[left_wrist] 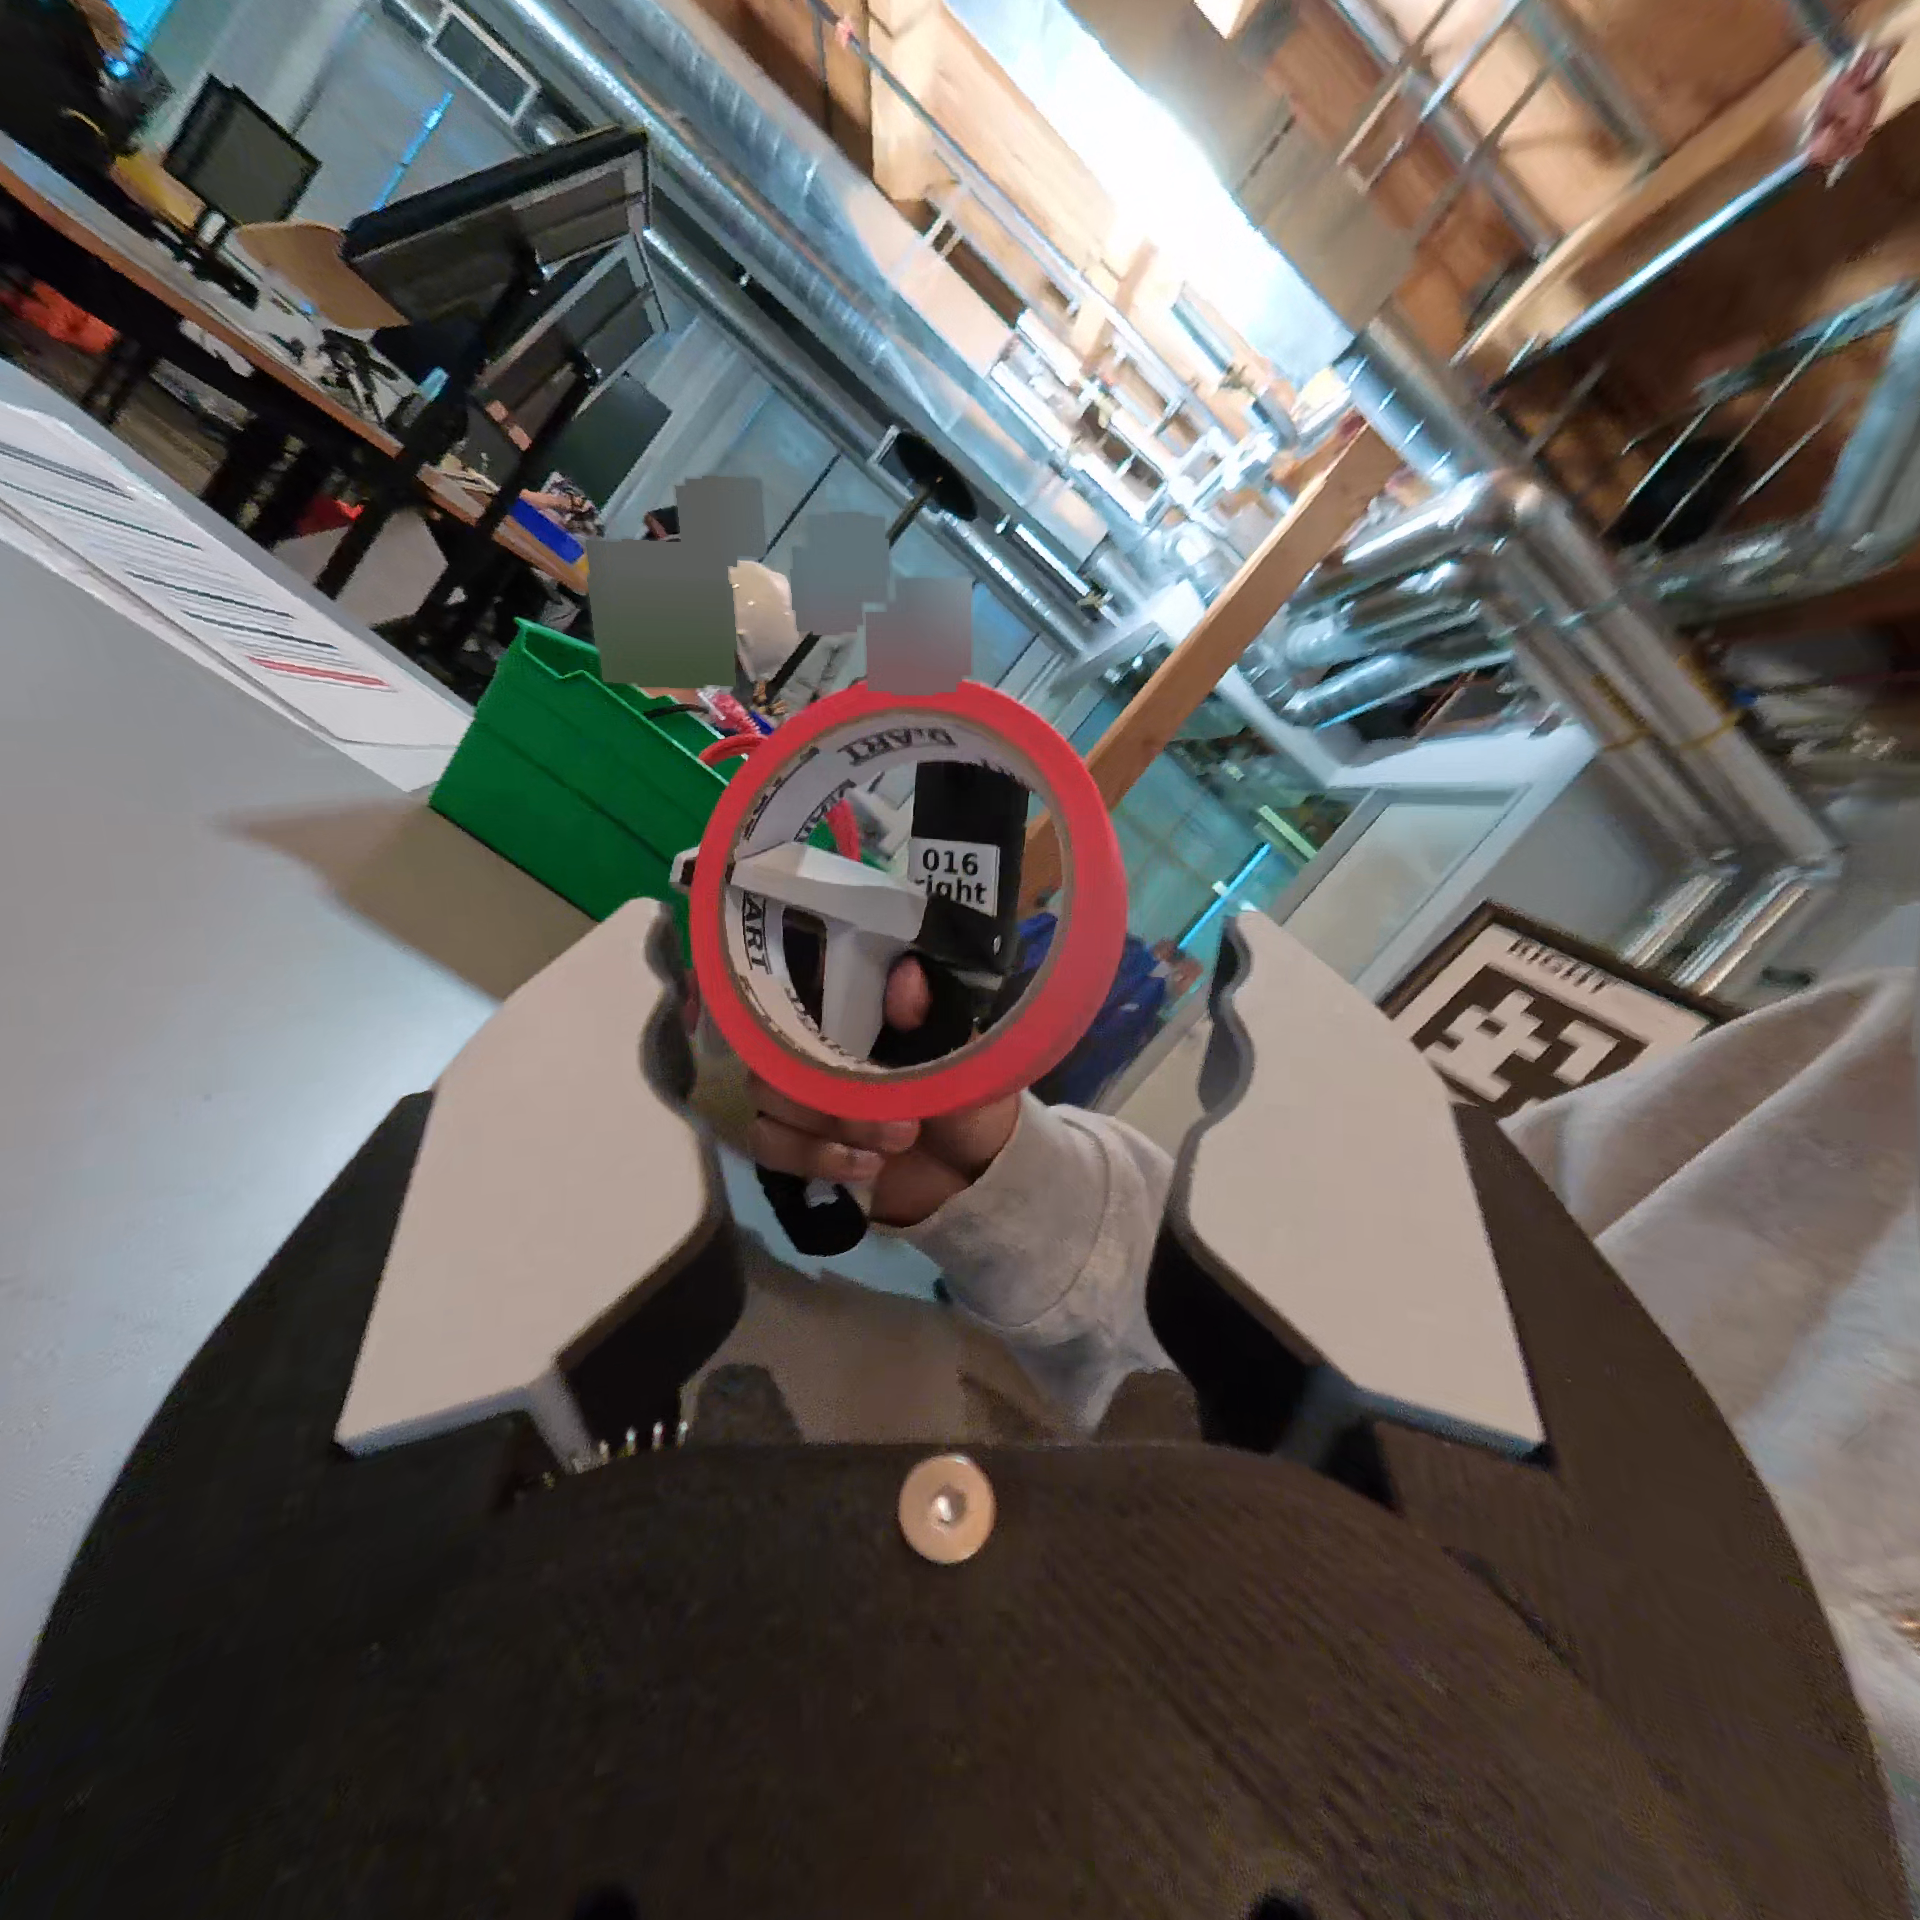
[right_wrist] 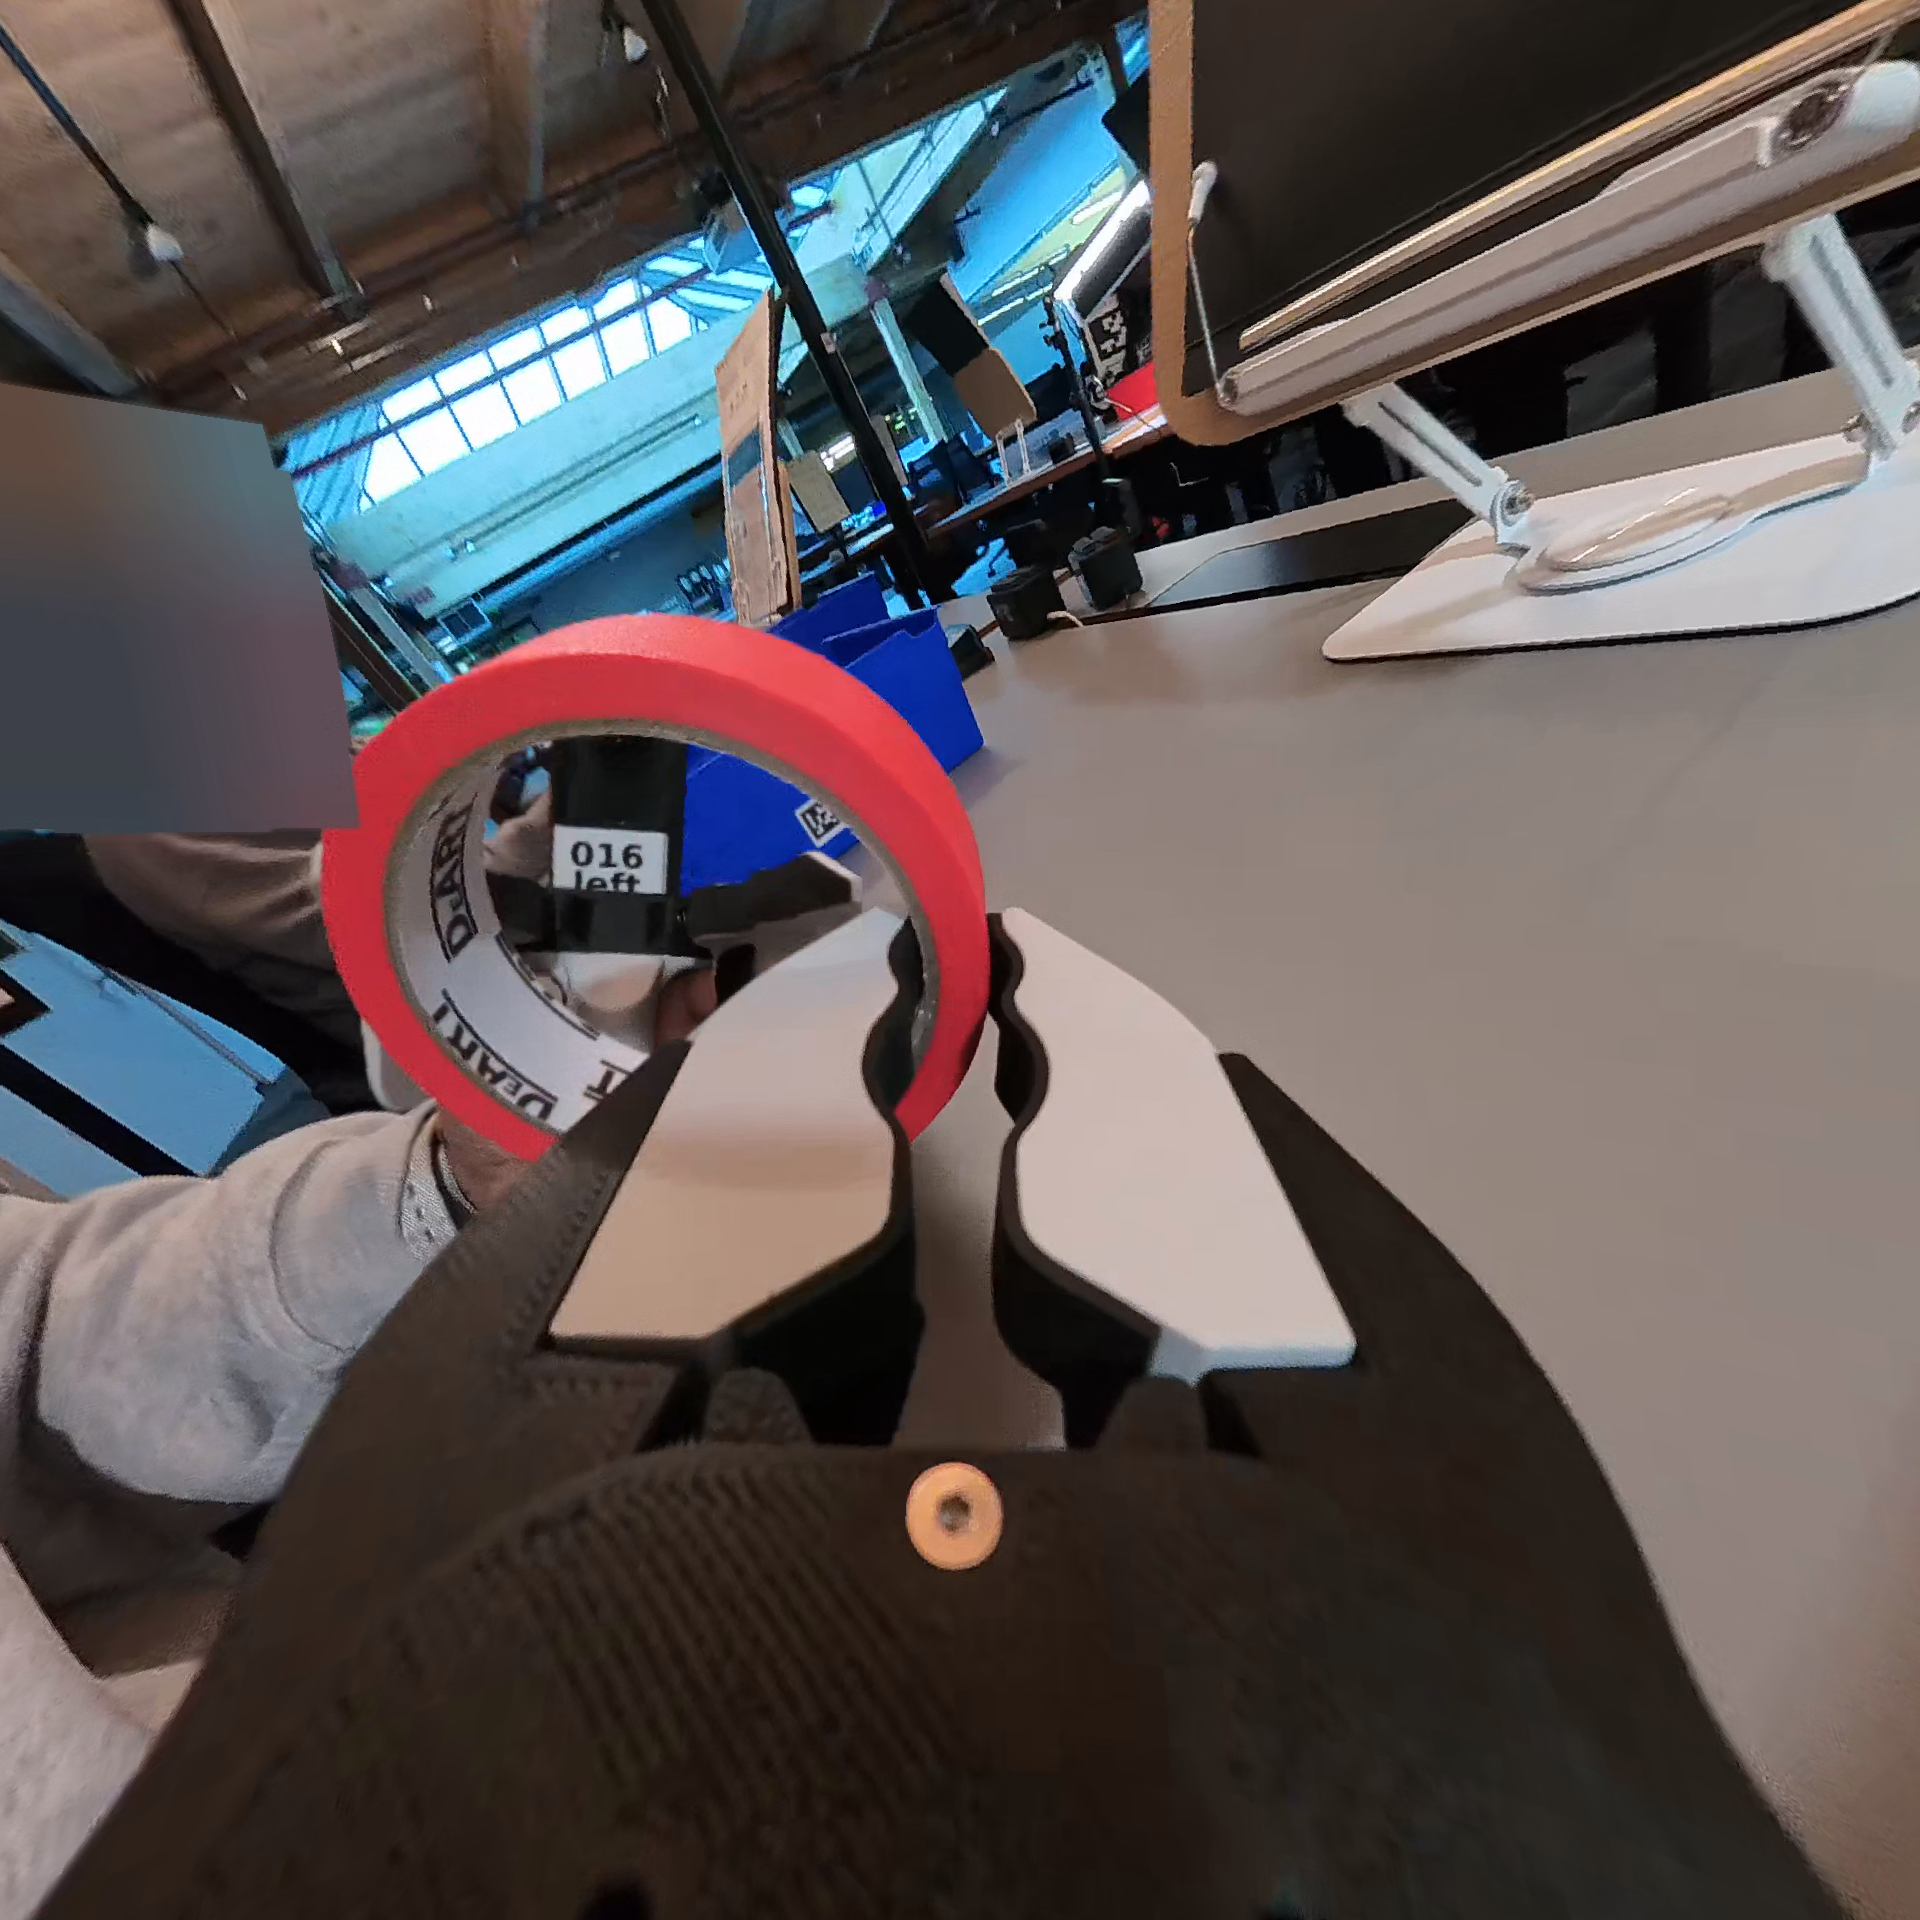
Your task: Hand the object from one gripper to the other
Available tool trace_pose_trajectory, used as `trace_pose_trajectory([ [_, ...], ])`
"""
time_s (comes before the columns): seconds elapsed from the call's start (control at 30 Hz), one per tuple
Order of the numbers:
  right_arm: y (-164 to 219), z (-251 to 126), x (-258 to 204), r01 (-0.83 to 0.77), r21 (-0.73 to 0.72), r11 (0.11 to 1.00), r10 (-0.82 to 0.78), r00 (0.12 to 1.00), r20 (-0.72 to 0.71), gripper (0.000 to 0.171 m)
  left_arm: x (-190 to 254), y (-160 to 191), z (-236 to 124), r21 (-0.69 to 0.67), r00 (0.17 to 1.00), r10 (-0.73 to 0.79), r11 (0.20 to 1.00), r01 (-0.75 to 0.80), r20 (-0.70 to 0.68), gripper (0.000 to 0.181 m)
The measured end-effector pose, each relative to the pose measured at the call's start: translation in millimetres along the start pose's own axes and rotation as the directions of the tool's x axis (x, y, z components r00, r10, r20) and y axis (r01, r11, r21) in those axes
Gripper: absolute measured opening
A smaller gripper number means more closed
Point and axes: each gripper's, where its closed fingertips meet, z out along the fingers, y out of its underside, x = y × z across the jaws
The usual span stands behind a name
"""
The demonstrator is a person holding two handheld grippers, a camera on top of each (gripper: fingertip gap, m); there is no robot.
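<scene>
Left gripper (left_wrist: 940, 977) jaws spread wide, gripping nothing; the red tape roll (left_wrist: 906, 902) hangs between their tips. Right gripper (right_wrist: 951, 971) jaws are clamped on the roll's rim, printed lettering inside its core. Green bin (left_wrist: 582, 769) beyond, grey bench (right_wrist: 1455, 935) underneath, sleeved hand (left_wrist: 883, 1153) behind.

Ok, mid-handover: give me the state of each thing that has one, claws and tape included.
Right claw: shut on the tape's wall, one finger inside the ring, one outside.
Left claw: open, fingers wide apart, gripping nothing.
Tape: red roll, held off the table, standing on edge; in the left wrist view it sits in front of the open claw.
Blue bin: on the table, top open.
</scene>
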Motion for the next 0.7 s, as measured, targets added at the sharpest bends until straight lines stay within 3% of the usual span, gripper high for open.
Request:
trace_pose_trajectory([
  [0.17, -2.4, -2.1, -6.2, -0.023, 0.008, 1.0, 0.022, 0.998, 0.057, 0.011, 2.6, 25.0, 11.5, -0.153, 0.986, 0.163, 0.976, -0.156, 0.038, 0.146],
  [0.57, 25.3, 6.2, -50.9, 0.259, -0.109, 0.96, -0.227, 0.944, 0.239, 0.011, 14.5, 64.5, 19.9, -0.327, 0.996, 0.076, 0.941, -0.09, -0.054, 0.146],
  [0.7, 23.7, 5.8, -48.7, 0.26, -0.103, 0.96, -0.233, 0.947, 0.223, 0.011, 22.3, 67.7, 18.5, -0.347, 0.994, 0.025, 0.936, -0.061, -0.107, 0.126],
])
